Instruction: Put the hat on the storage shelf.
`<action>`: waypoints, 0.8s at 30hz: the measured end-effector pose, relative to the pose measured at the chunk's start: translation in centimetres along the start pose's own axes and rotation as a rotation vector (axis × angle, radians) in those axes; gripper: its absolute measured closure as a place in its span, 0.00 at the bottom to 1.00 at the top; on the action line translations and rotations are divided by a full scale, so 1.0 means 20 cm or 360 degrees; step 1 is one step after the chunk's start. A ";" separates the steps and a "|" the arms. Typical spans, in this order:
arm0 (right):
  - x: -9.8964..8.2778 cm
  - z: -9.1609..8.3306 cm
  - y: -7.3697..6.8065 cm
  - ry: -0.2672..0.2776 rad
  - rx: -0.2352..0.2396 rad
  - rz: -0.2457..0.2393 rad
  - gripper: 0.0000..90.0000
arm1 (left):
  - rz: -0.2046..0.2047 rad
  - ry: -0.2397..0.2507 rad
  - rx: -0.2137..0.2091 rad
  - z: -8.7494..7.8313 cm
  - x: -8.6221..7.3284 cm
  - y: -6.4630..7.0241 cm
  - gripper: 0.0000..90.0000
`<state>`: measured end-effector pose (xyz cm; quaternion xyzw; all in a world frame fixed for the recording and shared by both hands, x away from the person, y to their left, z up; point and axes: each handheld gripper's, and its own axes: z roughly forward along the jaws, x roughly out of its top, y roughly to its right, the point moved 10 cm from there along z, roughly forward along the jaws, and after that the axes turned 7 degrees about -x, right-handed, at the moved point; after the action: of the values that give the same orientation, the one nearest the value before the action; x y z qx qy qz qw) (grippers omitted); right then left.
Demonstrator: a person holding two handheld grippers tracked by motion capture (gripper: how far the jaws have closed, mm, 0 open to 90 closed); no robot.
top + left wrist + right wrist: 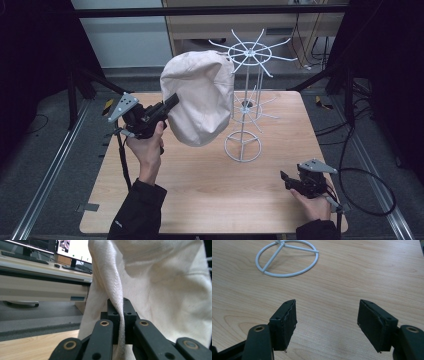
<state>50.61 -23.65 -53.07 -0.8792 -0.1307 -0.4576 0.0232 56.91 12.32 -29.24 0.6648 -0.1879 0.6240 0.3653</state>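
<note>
Left gripper (172, 101): we hold it clamped on a fold of the cream hat (200, 97), raised beside the wire rack (246, 90).
Right gripper (327, 323): jaws wide apart, empty, low over the desk (210, 190).
Progress: hat seemingly not yet hung; placing remains.

wire rack (243, 107) blocks table (200, 185) centre; front passable.

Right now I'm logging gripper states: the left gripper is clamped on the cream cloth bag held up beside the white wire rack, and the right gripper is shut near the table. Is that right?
Not quite. The right gripper is open: the right gripper view shows its jaws wide apart with nothing between them above the table. The rest holds: the left gripper is clamped on the cream cloth bag beside the white wire rack.
</note>
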 end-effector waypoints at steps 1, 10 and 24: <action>0.00 0.00 0.00 0.0001 0.0000 0.0000 0.35 | 0.0004 -0.0008 -0.0004 0.00 -0.01 0.00 0.97; 0.00 0.00 -0.01 -0.0003 0.0010 0.0004 0.35 | 0.0032 -0.0082 -0.0016 0.04 -0.08 0.01 0.97; 0.00 0.00 0.00 -0.0004 0.0005 0.0003 0.35 | 0.0080 -0.0182 -0.0019 0.10 -0.16 0.02 0.96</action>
<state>50.62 -23.56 -53.15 -0.8799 -0.1304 -0.4563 0.0248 57.52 9.84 -32.09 0.6922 -0.2288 0.5927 0.3423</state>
